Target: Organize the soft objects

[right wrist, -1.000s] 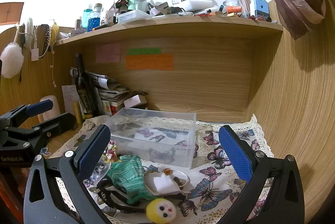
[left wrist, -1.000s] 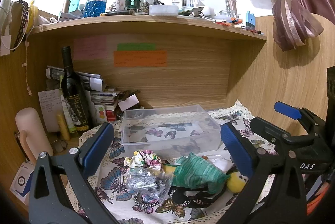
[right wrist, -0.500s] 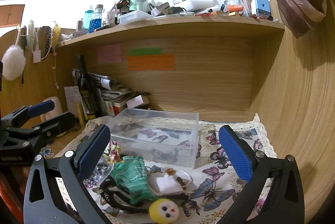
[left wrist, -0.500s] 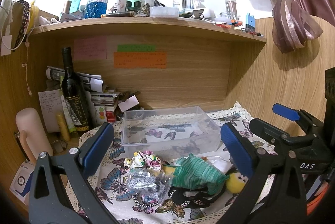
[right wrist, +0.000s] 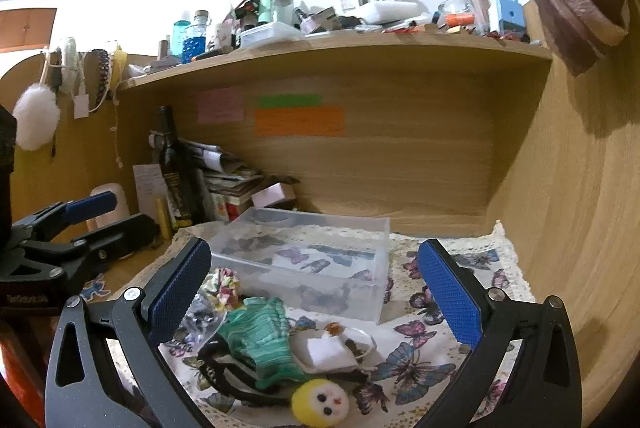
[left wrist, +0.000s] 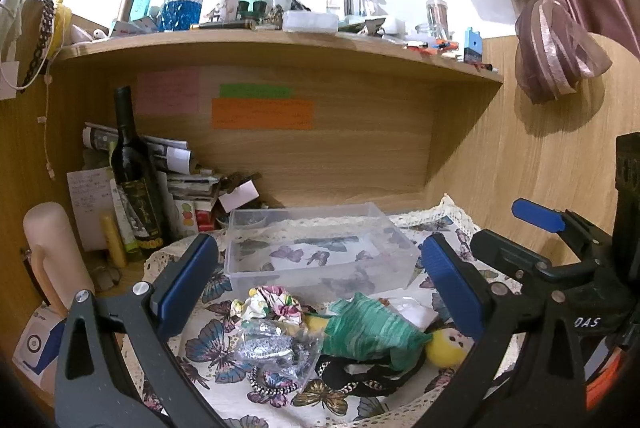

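A clear plastic box stands empty on a butterfly-print cloth. In front of it lies a pile: a green knitted piece, a floral scrunchie, a yellow plush ball with a face, a black strap, a silvery bag and a white pad. My left gripper is open and empty above the pile. My right gripper is open and empty, also above it.
A dark wine bottle, stacked papers and a pink cylinder stand at the left. A cluttered wooden shelf runs overhead. A wooden wall closes the right side.
Both grippers have shifted slightly; the right wrist view has moved a little down and toward the pile. Both stay open. Nothing on the cloth has moved.
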